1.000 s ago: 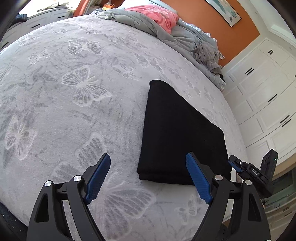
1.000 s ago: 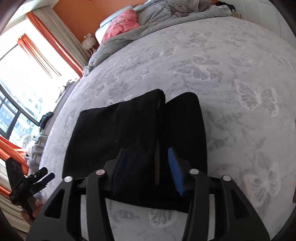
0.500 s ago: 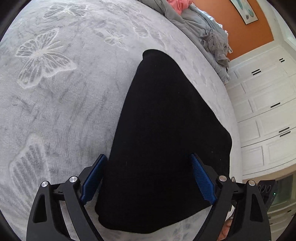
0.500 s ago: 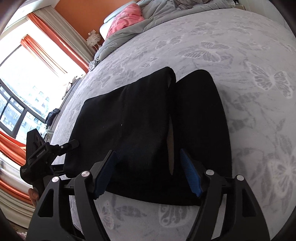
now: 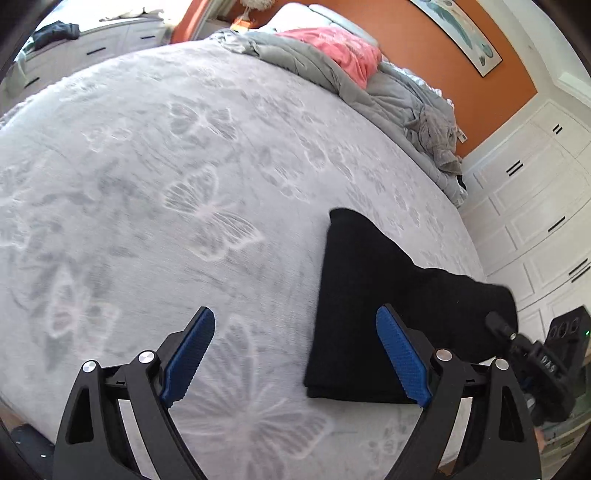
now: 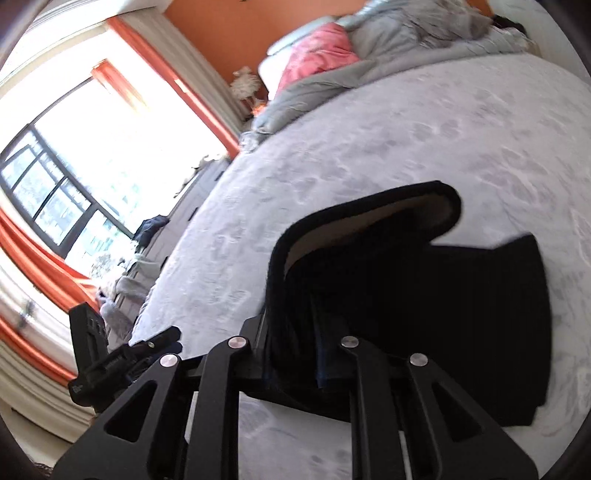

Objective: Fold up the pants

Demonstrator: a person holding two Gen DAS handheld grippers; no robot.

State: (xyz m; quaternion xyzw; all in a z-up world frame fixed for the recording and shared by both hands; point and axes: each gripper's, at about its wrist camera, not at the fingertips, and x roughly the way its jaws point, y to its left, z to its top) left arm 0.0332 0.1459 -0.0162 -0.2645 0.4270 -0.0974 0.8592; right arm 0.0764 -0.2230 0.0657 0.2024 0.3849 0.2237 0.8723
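**Two wrist views over one bed**

From the left wrist we look down across the bed [image 5: 155,177] toward the orange wall [image 5: 424,40]. From the right wrist we sit closer, facing the window [image 6: 96,147]. Both share the black pants [image 5: 373,295] [image 6: 461,295] and pink pillow [image 5: 343,51] [image 6: 317,55].

Right gripper [image 6: 295,354] pads hidden in pants [image 6: 424,295], window [image 6: 74,173] blurred

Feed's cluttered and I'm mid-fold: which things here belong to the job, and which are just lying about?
Job:
- black pants, one edge lifted
- right claw, closing on that edge
- left claw, open, holding nothing
- butterfly blanket, folding surface

Lying about:
- grey duvet
- pink pillow
- dark garment on dresser
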